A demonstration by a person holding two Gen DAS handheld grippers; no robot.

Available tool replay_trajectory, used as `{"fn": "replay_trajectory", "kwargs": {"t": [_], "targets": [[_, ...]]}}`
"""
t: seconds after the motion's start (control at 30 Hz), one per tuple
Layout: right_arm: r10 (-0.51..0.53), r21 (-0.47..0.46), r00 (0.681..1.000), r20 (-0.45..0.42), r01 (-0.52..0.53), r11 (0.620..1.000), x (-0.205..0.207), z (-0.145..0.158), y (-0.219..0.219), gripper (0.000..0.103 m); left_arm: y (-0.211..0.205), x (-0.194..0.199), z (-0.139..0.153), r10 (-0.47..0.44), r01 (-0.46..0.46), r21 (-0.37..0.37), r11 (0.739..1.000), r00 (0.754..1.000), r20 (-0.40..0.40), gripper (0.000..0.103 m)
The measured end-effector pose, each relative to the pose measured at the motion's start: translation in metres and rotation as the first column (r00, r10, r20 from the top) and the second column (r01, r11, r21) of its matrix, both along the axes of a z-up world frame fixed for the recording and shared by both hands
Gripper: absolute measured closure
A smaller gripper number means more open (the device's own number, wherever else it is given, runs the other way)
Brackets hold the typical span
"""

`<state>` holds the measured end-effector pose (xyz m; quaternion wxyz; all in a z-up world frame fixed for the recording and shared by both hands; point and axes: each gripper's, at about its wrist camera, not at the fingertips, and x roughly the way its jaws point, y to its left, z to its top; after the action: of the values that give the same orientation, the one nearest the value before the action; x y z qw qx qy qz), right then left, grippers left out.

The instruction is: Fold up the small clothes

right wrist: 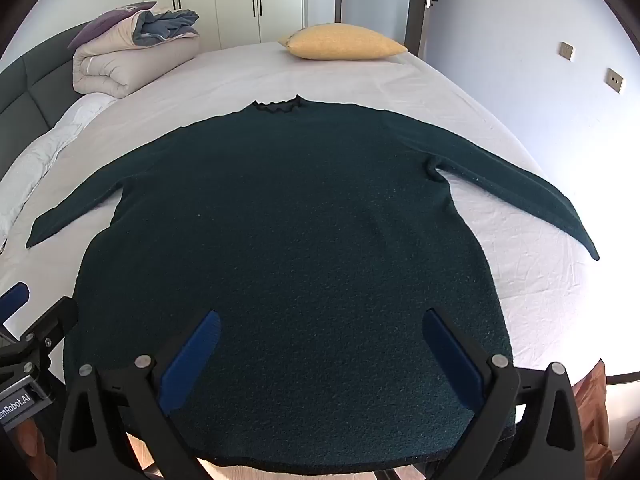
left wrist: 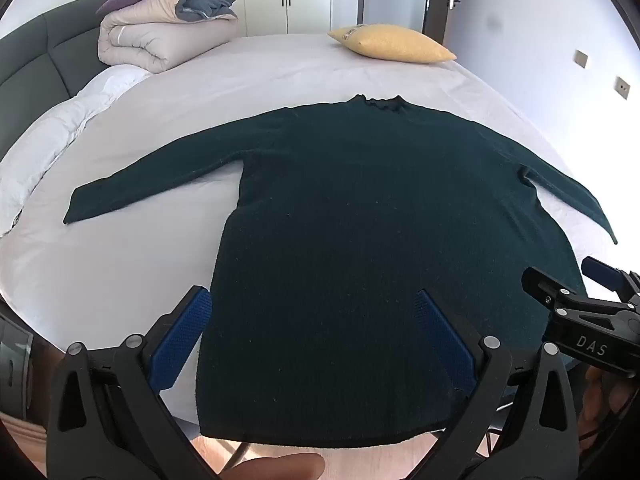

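A dark green long-sleeved sweater [left wrist: 360,208] lies flat on the white bed sheet [left wrist: 260,72], neck away from me, both sleeves spread out, hem hanging over the near bed edge. It also shows in the right wrist view [right wrist: 288,220]. My left gripper [left wrist: 316,304] is open and empty above the sweater's lower left part; its left finger sits past the sweater's left edge. My right gripper [right wrist: 320,324] is open and empty above the lower right part. The right gripper also shows at the right edge of the left wrist view [left wrist: 568,292], and the left gripper at the left edge of the right wrist view [right wrist: 28,320].
A yellow pillow [left wrist: 394,44] lies at the far end of the bed. A rolled beige duvet with a purple pillow on it [left wrist: 160,28] sits at the far left by the grey headboard [left wrist: 32,60]. A white duvet [left wrist: 52,140] lies along the left side.
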<state>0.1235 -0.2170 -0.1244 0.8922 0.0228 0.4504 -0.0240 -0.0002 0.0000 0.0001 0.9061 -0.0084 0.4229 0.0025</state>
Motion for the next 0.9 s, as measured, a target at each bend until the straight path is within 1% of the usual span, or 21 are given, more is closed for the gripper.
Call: {"fn": "replay_trajectory", "kwargs": {"t": [0.9], "targets": [[0.004,-0.002,1.000,-0.003,-0.004,1.000,-0.0013,-0.0002,0.0003,0.000,-0.0027,-0.0033,0.0004,0.001,-0.001,-0.002,1.000,1.000,-0.008,0.000]]}}
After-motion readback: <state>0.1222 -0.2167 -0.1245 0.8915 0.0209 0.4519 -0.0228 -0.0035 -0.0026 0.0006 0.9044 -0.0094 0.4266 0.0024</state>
